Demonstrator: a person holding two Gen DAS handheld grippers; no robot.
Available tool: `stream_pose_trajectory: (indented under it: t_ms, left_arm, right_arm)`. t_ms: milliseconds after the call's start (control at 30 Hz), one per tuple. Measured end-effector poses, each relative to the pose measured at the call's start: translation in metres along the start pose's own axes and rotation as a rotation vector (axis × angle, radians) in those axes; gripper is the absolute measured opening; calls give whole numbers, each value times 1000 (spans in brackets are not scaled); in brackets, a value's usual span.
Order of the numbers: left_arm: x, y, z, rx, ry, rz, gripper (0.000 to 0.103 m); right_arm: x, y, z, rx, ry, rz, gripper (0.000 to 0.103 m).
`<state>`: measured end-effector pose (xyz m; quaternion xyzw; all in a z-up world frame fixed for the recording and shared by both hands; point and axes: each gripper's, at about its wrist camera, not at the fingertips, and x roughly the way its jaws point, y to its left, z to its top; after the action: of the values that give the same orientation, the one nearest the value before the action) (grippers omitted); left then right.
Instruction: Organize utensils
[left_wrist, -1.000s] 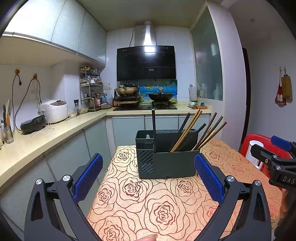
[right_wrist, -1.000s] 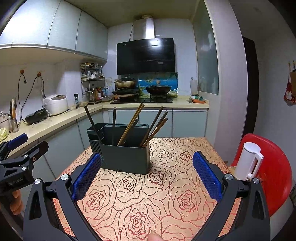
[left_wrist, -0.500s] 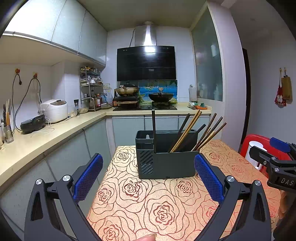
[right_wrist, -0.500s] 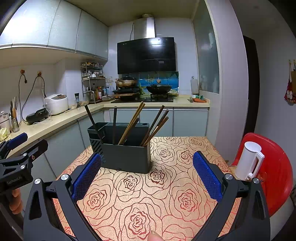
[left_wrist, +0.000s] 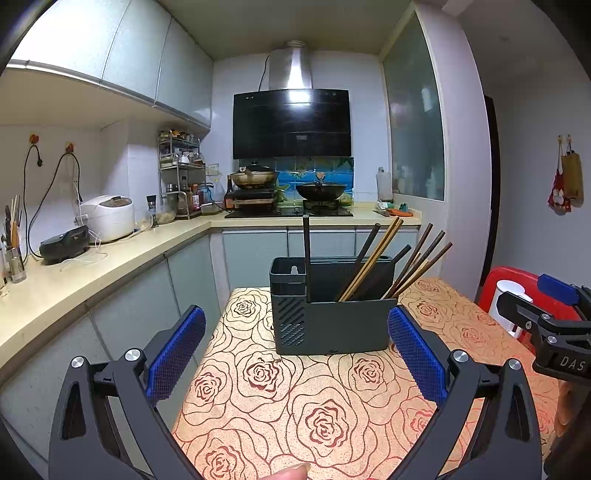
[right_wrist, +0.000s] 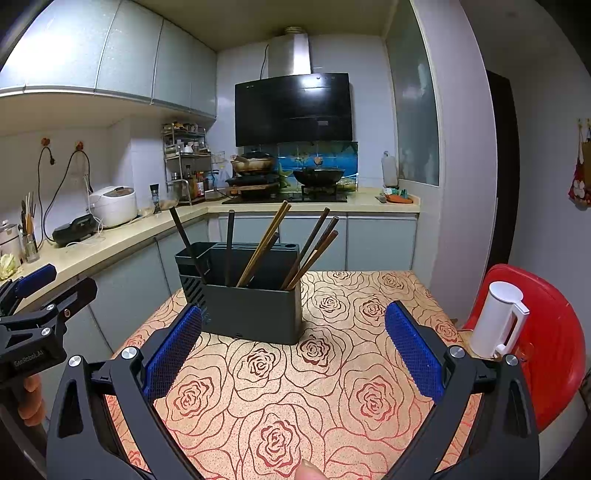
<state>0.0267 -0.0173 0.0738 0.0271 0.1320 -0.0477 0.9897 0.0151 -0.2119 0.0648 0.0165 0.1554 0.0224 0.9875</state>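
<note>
A rose-patterned table (left_wrist: 332, 406) fills the lower half of both wrist views in a small kitchen, with a dark grey utensil holder (left_wrist: 332, 325) standing at centre frame. Chopsticks (left_wrist: 373, 258) fan out of its wide compartment toward the upper right, while one dark stick (left_wrist: 306, 254) rises nearly upright by the divider; the right view shows another dark stick (right_wrist: 184, 240) leaning toward the upper left from the narrow end compartment. No loose utensils show on the cloth.

The left gripper (left_wrist: 295, 354) and the right gripper (right_wrist: 293, 350) both hang spread wide and empty, blue pads framing the holder from the near side, apart from it. The holder sits beyond and between each pair of fingers, slightly left of centre in the right view.

The sorting looks largely finished or not yet resumed; it is hard to say which. Any tidying likely calls for pinching a single stick high on its shaft, lifting straight along its lean, and steadying the light holder so it does not slide or tip. A white jug (right_wrist: 496, 317) stands at right on a red stool (right_wrist: 554, 332).
</note>
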Motion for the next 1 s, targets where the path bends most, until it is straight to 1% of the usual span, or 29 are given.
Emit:
stream_pose_trajectory:
  t_ms: [600,1000]
  left_arm:
    - [-1,0,0,-2,-2,4,96]
    - [-1,0,-1,-11,0,-11,96]
  right_arm:
    - [1,1,-2,-1,-1,6,96]
    - [3,0,-5,-5,5,11,96]
